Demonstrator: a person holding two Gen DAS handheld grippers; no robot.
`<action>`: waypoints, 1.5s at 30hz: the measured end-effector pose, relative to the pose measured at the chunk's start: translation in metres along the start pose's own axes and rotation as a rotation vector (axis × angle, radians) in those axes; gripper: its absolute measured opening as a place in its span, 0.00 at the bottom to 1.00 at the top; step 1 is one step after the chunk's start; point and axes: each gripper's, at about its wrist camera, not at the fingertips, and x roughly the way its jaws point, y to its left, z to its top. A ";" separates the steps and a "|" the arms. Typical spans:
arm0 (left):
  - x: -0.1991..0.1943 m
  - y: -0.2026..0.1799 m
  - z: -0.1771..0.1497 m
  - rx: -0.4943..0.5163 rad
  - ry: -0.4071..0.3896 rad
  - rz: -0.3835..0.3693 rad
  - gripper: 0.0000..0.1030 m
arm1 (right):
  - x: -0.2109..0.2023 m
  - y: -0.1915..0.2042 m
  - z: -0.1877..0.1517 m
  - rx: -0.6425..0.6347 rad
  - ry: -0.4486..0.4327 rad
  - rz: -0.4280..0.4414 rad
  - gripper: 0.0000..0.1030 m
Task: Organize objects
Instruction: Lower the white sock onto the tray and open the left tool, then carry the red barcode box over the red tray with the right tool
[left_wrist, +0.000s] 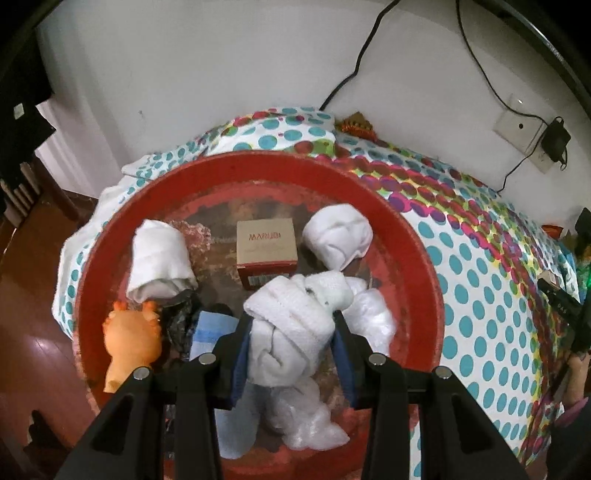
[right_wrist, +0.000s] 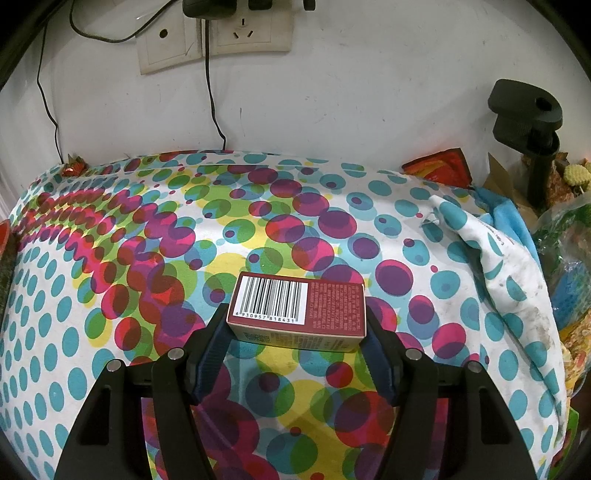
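In the left wrist view my left gripper (left_wrist: 291, 325) is shut on a rolled white towel (left_wrist: 291, 321), held over a round red tray (left_wrist: 122, 221). In the tray lie another rolled white cloth (left_wrist: 159, 258), a white bundle (left_wrist: 338, 234), a brown box (left_wrist: 266, 245), an orange toy (left_wrist: 129, 343), a clear plastic bag (left_wrist: 306, 421) and a blue item (left_wrist: 210, 332). In the right wrist view my right gripper (right_wrist: 297, 325) is shut on a dark red box with a barcode (right_wrist: 295, 310), held just above the dotted cloth (right_wrist: 147, 258).
The tray sits on a table covered by the polka-dot cloth (left_wrist: 480, 295). A white wall with sockets (right_wrist: 214, 40) and cables (right_wrist: 212, 92) stands behind. A black clamp stand (right_wrist: 532, 129), snack packets (right_wrist: 439, 166) and bags (right_wrist: 569, 258) crowd the right edge. Wooden floor (left_wrist: 33, 314) lies left.
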 end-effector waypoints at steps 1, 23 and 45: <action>0.002 0.000 0.000 -0.002 0.005 0.001 0.39 | -0.001 -0.002 -0.001 0.001 0.000 0.001 0.62; 0.011 -0.001 -0.013 0.074 0.020 0.078 0.48 | -0.004 -0.005 -0.004 0.009 0.001 -0.008 0.63; -0.029 0.001 -0.025 0.055 -0.054 0.051 0.58 | -0.014 -0.015 -0.014 -0.027 -0.007 -0.023 0.59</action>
